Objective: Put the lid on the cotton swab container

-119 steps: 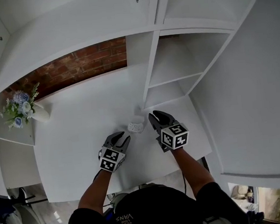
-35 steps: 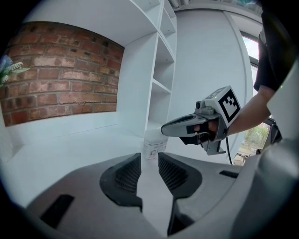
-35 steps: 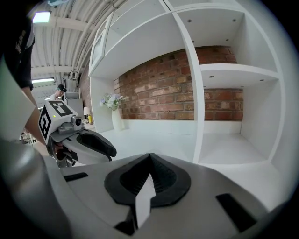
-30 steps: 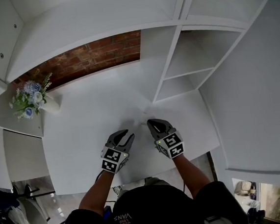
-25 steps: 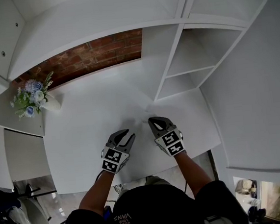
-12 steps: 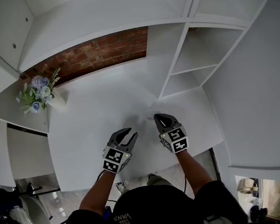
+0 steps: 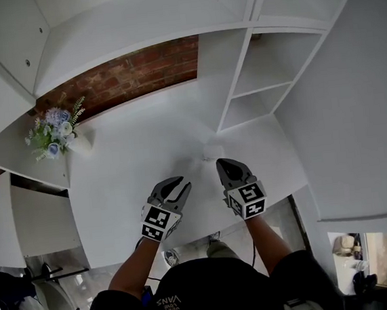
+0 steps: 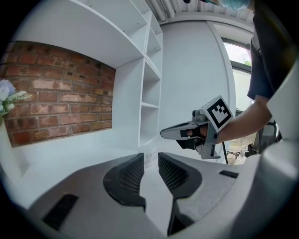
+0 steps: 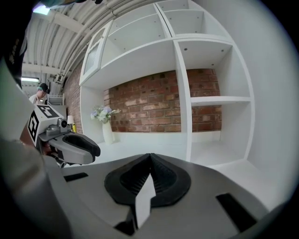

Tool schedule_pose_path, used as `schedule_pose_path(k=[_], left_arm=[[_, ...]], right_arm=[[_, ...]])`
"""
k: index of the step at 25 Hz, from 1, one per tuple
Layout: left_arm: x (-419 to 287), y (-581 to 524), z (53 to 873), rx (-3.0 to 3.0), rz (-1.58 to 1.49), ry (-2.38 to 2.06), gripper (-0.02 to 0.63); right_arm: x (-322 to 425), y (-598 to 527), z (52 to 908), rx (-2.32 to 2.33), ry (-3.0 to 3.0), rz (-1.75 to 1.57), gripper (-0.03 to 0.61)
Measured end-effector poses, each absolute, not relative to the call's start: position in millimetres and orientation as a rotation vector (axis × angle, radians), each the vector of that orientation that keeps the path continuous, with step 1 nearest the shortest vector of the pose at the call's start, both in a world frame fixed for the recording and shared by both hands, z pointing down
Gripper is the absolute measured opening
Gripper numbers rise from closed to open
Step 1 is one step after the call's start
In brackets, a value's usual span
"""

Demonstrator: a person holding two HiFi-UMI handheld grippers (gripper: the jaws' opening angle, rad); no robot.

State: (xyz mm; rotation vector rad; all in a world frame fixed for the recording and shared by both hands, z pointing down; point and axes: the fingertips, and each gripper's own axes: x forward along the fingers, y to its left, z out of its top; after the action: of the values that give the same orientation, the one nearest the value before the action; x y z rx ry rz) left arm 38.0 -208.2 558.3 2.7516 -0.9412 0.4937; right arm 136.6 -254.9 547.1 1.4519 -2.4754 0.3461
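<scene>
Since the earliest frame: the cotton swab container no longer sits between the two sets of jaw tips. It now stands ahead of the right gripper.

**Head view**
- Cotton swab container (image 7: 212, 152): small pale translucent box on the white table (image 7: 126, 157), near the foot of the shelf unit (image 7: 254, 77). It is too small here to tell whether the lid is on.
- Right gripper (image 7: 223, 164): tips just short of the container and pointing toward the shelf unit.
- Left gripper (image 7: 177, 185): farther from the shelf unit than the right gripper, apart from the container, and angled toward it.
- Flower vase (image 7: 59, 133): well apart from the shelf unit, by the brick wall (image 7: 131, 75).
- Writing: the print on the person's dark shirt (image 7: 172, 301) appears to read "VANS", upside down to the camera.

**Left gripper view**
- Jaws: a narrow gap with nothing gripped between them.
- Container (image 8: 149, 160): seen through the gap in front of the shelf unit, standing upright with its long axis vertical. The jaws hide its sides. The dark print on its face is too small to read.
- Right gripper: in the air beside the shelf unit, with a black-and-white square marker on its cube (image 8: 215, 112).

**Right gripper view**
- Jaws: pads closed tip to tip, with nothing between them.
- Container: not in sight.
- Left gripper (image 9: 77, 147): at the left edge, on the far side from the shelf unit.
</scene>
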Motion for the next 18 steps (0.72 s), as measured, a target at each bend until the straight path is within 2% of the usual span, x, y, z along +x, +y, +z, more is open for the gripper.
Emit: schedule_pose_path(k=[9, 18], left_arm=[[25.5, -184.3, 528.4, 2.863, 0.451, -0.854, 0.030], [1.2, -150.1, 501.6, 2.949, 0.422, -0.773, 0.006]], right_arm=[[128.2, -206.7, 508.9, 1.612, -2.466, 0.306, 0.000], [110.4, -155.5, 483.3, 1.739, -2.448, 0.269, -0.002]])
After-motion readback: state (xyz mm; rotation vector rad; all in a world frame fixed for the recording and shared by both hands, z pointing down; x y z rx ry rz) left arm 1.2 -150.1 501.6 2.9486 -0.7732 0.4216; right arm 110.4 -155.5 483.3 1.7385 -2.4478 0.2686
